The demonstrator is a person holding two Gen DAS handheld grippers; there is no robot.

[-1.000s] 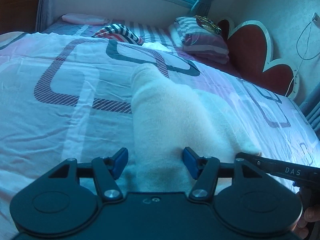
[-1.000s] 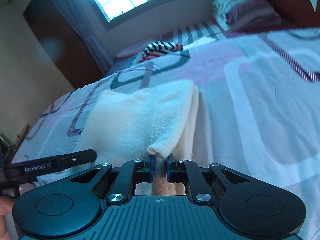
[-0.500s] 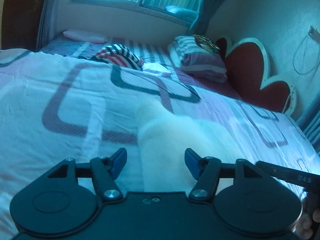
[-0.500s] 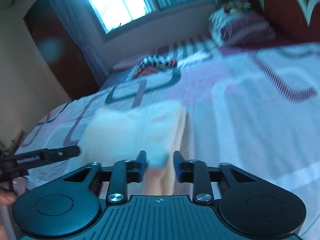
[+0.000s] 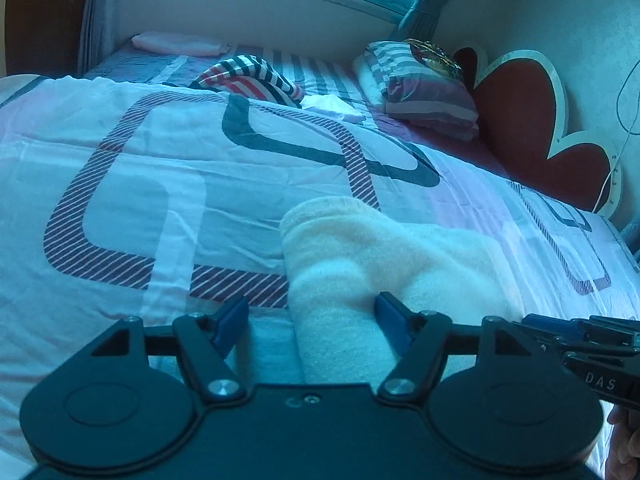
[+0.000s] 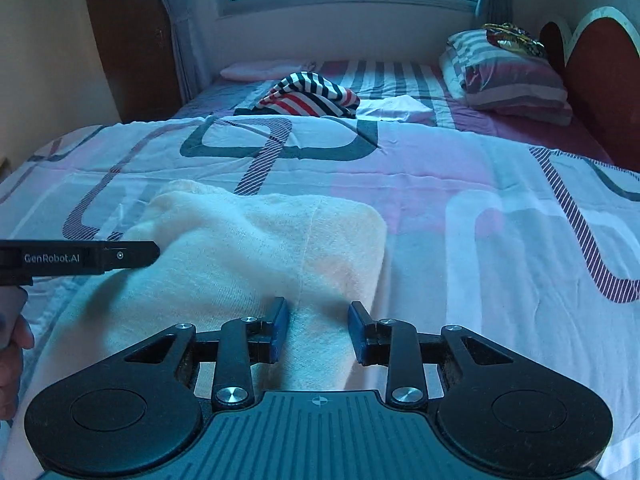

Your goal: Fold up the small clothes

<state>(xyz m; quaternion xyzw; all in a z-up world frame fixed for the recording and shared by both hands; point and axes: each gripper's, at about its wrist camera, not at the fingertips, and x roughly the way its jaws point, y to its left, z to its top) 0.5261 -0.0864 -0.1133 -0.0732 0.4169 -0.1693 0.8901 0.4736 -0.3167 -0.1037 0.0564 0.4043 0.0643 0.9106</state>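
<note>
On the bedspread (image 5: 160, 184) the cream garment (image 5: 384, 248) lies folded and flat. The left gripper (image 5: 308, 316) has just been widening its jaws, cloth lying between them ungripped. The right gripper (image 6: 316, 330) has just let go too (jaws parted over the fold). This piece looks done; the striped garment (image 6: 312, 96) near the pillows probably waits.

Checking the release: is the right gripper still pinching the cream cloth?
Apart. In the right wrist view the right gripper has just opened; both pads stand clear of the cream cloth lying flat between them.
</note>
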